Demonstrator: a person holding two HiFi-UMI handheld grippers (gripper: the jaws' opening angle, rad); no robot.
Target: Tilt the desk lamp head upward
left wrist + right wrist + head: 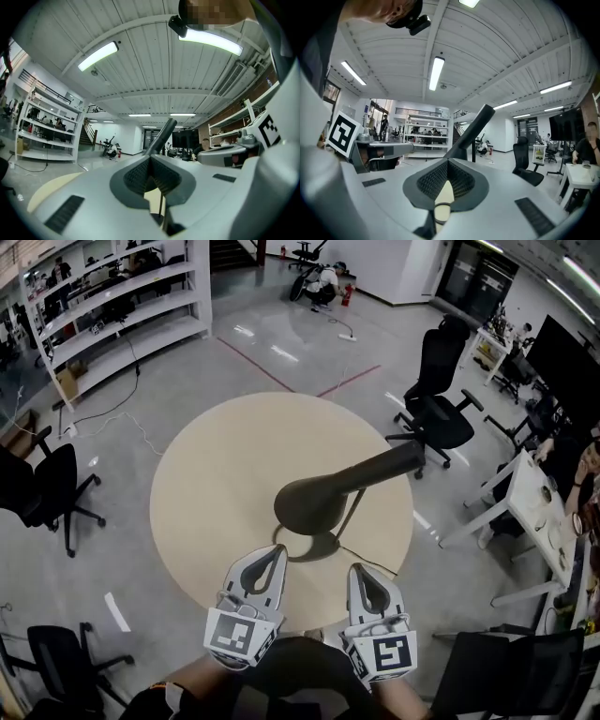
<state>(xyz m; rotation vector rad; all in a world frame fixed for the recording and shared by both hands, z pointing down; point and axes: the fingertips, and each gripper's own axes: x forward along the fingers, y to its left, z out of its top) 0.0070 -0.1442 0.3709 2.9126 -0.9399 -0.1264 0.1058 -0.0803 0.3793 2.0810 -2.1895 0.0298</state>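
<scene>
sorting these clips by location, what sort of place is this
Most likely an open-plan office or lab workspace: black office chairs stand around a round table, white shelving lines the far side, and white desks with a large dark screen sit at the right.

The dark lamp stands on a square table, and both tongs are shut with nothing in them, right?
No, the table is round, not square; the head view shows it. The lamp does stand on it, and the left tongs and right tongs are both shut and empty.
</scene>
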